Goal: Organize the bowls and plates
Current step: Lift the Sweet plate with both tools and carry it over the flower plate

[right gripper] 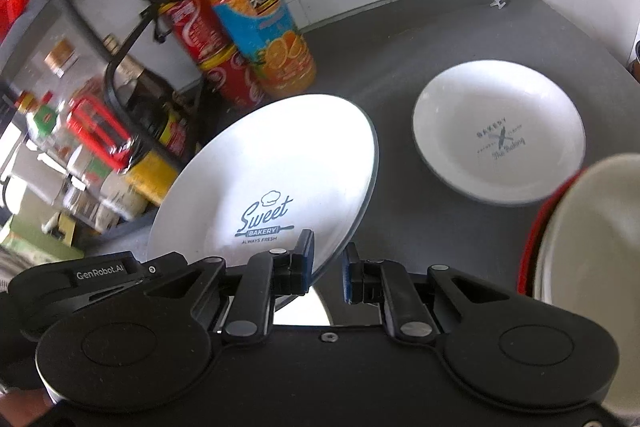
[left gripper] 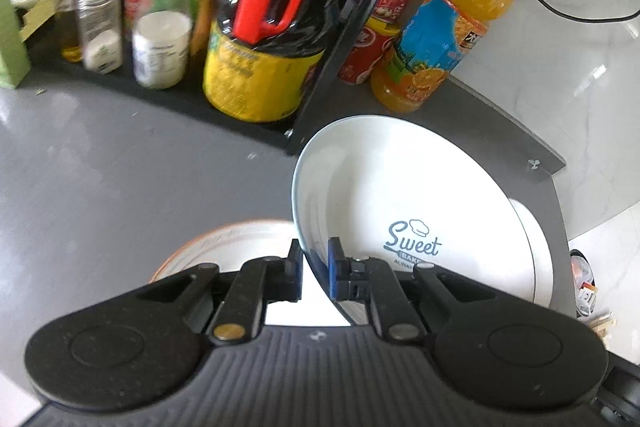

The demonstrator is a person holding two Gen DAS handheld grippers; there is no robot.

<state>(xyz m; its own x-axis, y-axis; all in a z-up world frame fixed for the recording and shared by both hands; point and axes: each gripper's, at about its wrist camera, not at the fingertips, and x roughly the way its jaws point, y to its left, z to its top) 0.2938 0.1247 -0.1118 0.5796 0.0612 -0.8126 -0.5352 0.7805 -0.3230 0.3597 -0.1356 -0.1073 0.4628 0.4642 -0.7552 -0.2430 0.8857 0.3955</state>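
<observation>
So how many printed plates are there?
2: the Sweet Bakery plate, tilted in the left gripper; the other plate flat on the counter beside it. More may be hidden.

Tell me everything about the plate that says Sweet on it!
The Sweet plate is round, white and glossy, like ceramic, with a thin blue-grey rim and a blue print reading "Sweet Bakery, Always Fresh" under a little chef's hat. It is tilted, lifted off the grey counter. The left tongs pinch its edge. The right tongs straddle its lower rim with a gap showing.
</observation>
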